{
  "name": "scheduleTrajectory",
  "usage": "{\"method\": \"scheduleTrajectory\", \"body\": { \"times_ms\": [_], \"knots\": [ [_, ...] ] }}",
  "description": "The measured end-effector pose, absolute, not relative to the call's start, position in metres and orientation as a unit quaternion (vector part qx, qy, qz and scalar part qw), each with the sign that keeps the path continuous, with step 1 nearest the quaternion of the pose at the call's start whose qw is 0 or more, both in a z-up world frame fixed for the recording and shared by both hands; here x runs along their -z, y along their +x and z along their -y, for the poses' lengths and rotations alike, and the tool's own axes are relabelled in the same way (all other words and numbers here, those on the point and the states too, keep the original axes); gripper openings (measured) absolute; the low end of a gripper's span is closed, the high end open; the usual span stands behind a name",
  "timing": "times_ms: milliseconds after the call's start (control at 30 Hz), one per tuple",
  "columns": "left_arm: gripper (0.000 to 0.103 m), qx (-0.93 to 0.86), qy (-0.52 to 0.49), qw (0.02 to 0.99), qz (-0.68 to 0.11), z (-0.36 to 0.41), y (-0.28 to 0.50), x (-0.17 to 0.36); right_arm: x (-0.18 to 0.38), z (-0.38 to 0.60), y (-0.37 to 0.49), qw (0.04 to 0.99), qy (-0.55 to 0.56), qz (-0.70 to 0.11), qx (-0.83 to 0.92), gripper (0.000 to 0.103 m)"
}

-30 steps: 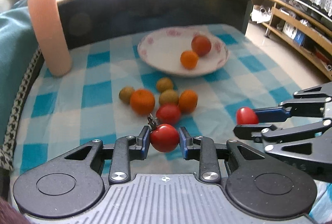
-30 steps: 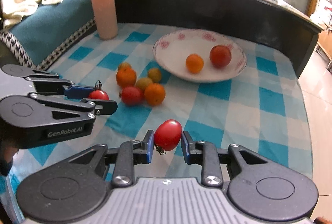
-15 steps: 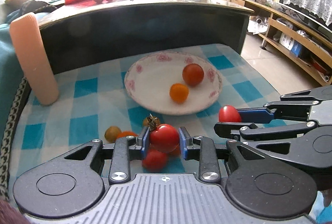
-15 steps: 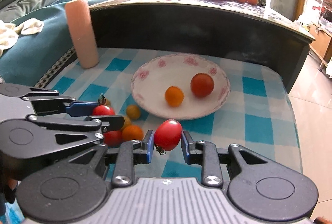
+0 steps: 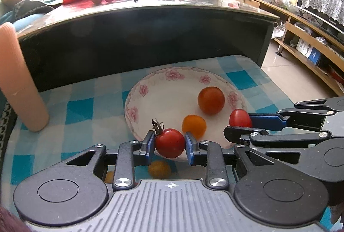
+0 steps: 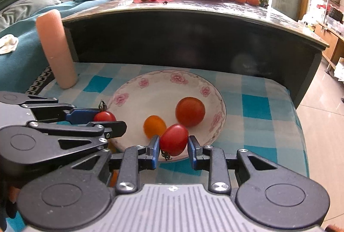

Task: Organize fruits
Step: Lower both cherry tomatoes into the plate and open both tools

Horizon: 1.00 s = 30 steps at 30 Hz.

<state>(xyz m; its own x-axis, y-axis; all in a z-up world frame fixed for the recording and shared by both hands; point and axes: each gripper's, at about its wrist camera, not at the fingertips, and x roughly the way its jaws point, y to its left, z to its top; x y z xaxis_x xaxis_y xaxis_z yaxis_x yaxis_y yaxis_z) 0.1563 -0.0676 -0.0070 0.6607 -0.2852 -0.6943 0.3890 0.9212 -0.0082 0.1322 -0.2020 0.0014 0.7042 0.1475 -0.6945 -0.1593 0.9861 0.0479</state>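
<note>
A stemmed cherry tomato [image 5: 169,142] is clamped in the left gripper [image 5: 169,144], an oval one [image 6: 174,139] in the right gripper [image 6: 174,142], both held over the near rim of the floral plate [image 5: 137,92]. If released early, either could be lost onto the checked cloth [image 5: 81,107].

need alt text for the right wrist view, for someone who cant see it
The right gripper clamps a red cherry tomato at the near rim of a floral plate holding a large red-orange tomato and a small orange one. At left, the left gripper grips another red tomato.
</note>
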Motion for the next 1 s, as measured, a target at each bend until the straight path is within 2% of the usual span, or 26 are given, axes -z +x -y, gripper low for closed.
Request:
{"method": "scheduleTrajectory", "body": {
  "times_ms": [533,1000],
  "knots": [
    [0.038,0.174,0.057,0.907,-0.38,0.068,0.18,0.017,0.01,0.207,0.156,0.923,-0.004,-0.373,-0.091,0.044],
    [0.052,0.161,0.052,0.911,-0.376,0.065,0.18,0.014,0.008,0.21,0.157,0.928,-0.005,-0.361,-0.091,0.045]
  ]
}}
